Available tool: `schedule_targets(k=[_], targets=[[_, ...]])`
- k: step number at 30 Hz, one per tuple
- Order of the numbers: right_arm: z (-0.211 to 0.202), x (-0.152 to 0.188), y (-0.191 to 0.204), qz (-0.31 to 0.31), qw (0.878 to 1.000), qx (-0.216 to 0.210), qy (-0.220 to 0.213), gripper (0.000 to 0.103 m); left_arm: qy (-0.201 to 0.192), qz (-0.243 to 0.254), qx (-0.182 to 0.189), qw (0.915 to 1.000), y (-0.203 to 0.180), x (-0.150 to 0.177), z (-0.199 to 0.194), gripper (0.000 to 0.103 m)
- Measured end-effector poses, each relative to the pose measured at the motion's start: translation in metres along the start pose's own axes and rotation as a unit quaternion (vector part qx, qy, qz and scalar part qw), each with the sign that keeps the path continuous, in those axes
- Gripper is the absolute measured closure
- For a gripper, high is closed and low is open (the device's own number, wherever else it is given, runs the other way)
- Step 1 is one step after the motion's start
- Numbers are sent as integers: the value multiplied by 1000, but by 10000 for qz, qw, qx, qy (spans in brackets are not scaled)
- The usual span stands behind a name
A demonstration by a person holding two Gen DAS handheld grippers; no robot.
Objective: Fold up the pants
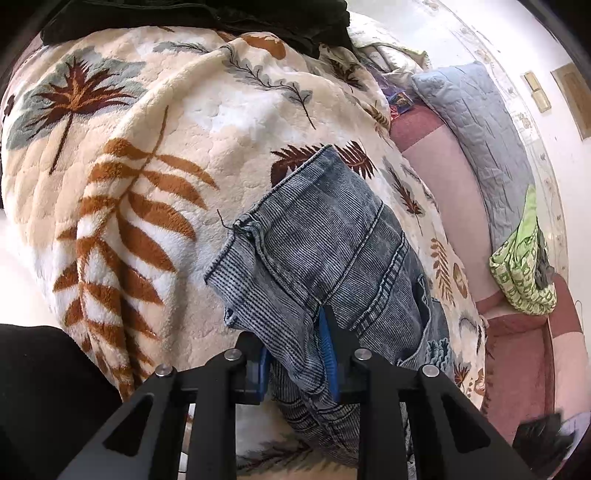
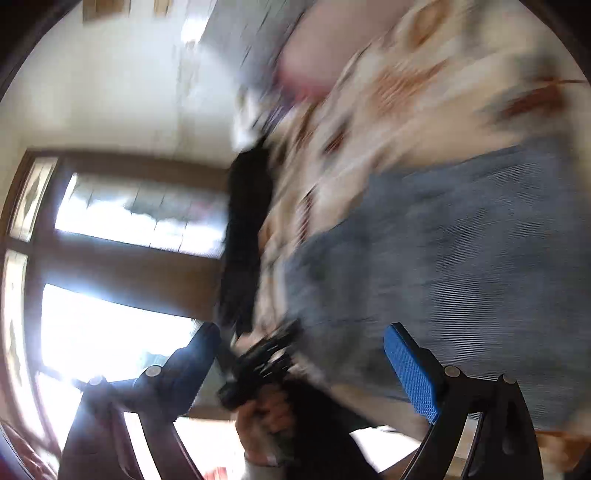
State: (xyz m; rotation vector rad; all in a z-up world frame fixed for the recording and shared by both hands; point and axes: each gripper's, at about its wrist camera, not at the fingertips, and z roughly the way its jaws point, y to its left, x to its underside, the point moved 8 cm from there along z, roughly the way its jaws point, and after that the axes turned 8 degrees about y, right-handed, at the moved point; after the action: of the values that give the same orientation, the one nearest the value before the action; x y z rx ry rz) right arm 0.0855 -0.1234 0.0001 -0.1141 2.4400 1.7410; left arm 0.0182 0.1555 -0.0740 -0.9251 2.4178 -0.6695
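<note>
The left gripper (image 1: 297, 354) is clamped on a bunched fold of grey-blue washed denim pants (image 1: 325, 243), its blue-padded fingers (image 1: 328, 345) pressing the cloth from both sides. The pants lie stretched away from the gripper across a cream fleece blanket (image 1: 155, 155) printed with rust and maroon leaves, the hemmed end farthest off. Beside the blanket's edge sit a pale blue quilted pillow (image 1: 476, 122), a green patterned cloth (image 1: 524, 266) and a pink and maroon checked bedsheet (image 1: 443, 173), with a black garment (image 1: 207, 18) at the blanket's far end.
</note>
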Motion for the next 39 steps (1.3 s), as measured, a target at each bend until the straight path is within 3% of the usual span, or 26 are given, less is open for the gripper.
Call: schedule_targets(k=[3, 5, 6, 10, 13, 16, 18, 20, 24, 26, 28, 30, 32, 33, 34, 35, 36, 37, 39], targets=[[79, -9, 2, 55, 9975, -41, 700, 11, 5, 31, 39, 10000, 1, 0, 0, 78], [127, -12, -38, 351, 9902, 770, 1113, 13, -13, 81, 4, 10000, 0, 0, 1, 78], [138, -15, -54, 431, 9877, 1056, 1071, 19, -16, 106, -39, 9999, -1, 0, 1, 78], [130, -13, -40, 226, 9850, 1312, 1097, 22, -129, 313, -233, 9992, -10, -1, -3, 79], [118, -16, -46, 642, 9910, 704, 945, 22, -429, 761, -504, 9949, -36, 0, -15, 84], [74, -17, -32, 471, 9982, 168, 335, 21, -863, 1630, -719, 9802, -83, 7, -33, 88], [24, -12, -35, 333, 9993, 102, -154, 21, -1157, 2272, -834, 9633, -122, 18, -42, 89], [-25, -8, -50, 280, 9970, 319, -642, 20, -1382, 2908, -894, 9425, -163, 38, -45, 89], [-104, 9, -99, 572, 9877, 569, -1337, 20, -1595, 4265, -860, 8862, -241, 108, -37, 91], [-135, 18, -127, 853, 9817, 469, -1634, 20, -1581, 4909, -832, 8527, -268, 153, -25, 91], [-159, 26, -153, 1170, 9741, 315, -1911, 20, -1339, 5440, -825, 8242, -283, 199, -1, 91], [-174, 29, -167, 1372, 9685, 160, -2070, 20, -728, 5850, -965, 8019, -282, 238, 39, 89], [-189, 29, -176, 1463, 9648, 93, -2183, 20, 490, 6092, -1260, 7814, -256, 277, 104, 84], [-194, 31, -178, 1478, 9639, 87, -2214, 20, 673, 6158, -1470, 7711, -246, 283, 118, 81], [-200, 34, -180, 1481, 9634, 77, -2231, 20, 239, 6387, -1397, 7563, -250, 287, 109, 80], [-202, 35, -181, 1449, 9639, 76, -2233, 20, 288, 6409, -1300, 7560, -252, 289, 103, 67], [-203, 37, -180, 1408, 9646, 112, -2229, 20, 601, 6324, -1002, 7657, -255, 291, 95, 51], [-201, 37, -177, 1344, 9657, 212, -2211, 20, 915, 6135, -657, 7816, -258, 287, 82, 48], [-197, 36, -172, 1220, 9679, 374, -2165, 20, 937, 5816, -241, 8077, -264, 268, 50, 44]])
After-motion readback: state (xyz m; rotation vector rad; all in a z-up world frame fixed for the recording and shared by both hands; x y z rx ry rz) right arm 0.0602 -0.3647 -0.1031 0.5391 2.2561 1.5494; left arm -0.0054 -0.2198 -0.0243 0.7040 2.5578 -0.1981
